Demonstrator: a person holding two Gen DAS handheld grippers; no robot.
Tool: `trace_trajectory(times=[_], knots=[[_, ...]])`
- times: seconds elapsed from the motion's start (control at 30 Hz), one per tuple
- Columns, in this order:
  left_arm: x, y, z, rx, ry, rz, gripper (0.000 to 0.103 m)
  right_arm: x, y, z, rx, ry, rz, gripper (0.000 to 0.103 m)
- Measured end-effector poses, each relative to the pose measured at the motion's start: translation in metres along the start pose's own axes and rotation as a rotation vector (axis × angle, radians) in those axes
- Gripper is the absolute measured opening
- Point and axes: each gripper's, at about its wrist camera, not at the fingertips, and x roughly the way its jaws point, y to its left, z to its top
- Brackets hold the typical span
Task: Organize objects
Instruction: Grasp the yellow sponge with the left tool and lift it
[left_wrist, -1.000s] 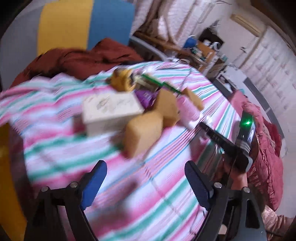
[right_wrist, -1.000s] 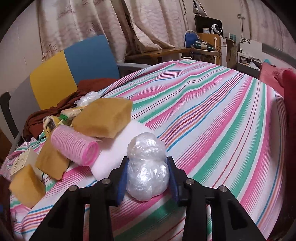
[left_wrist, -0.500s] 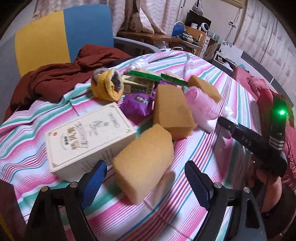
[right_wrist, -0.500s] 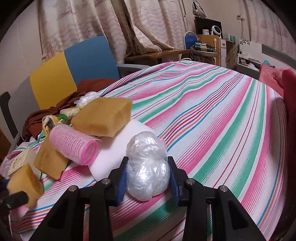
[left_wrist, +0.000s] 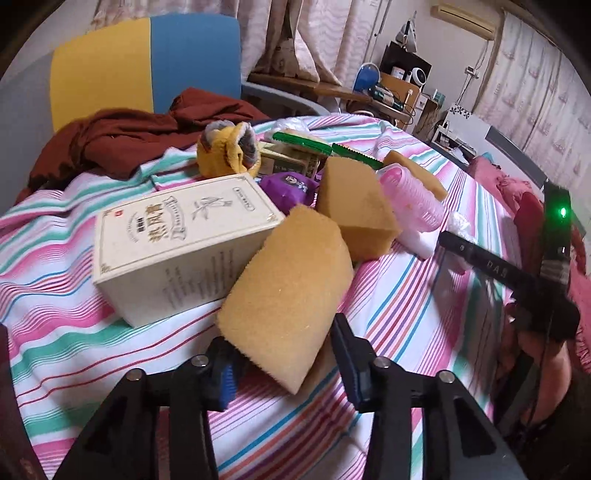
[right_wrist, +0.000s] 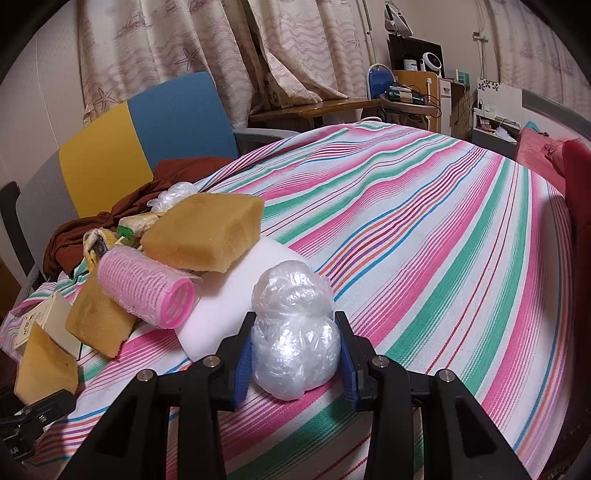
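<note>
On the striped tablecloth lies a pile of objects. My left gripper has its jaws closing on the near tan sponge, and both blue pads touch the sponge's sides. That sponge leans against a cream box. My right gripper is shut on a crumpled ball of clear plastic that rests on the cloth beside a white foam block. The right wrist view shows the same sponge at the lower left.
A second tan sponge, a pink hair roller, a purple packet, a yellow plush item and green-edged packets crowd the pile. A dark red cloth lies on a yellow and blue chair behind.
My left gripper has come down and forward onto the near sponge, and its wide-open jaws have closed in on it. The right gripper and its plastic ball have stayed still.
</note>
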Motion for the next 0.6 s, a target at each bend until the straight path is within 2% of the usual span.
trace_trajectory(times=[0.23,0.6], knots=[[-0.009,-0.001,-0.011,-0.012,-0.046,0.041,0.037,-0.016,-0.010,-0.002,0.050,-0.073,-0.030,0.038],[-0.023,0.000,-0.027,-0.050,-0.037,0.022,0.035,-0.031,0.022,-0.008,-0.090,-0.124,-0.036,0.038]])
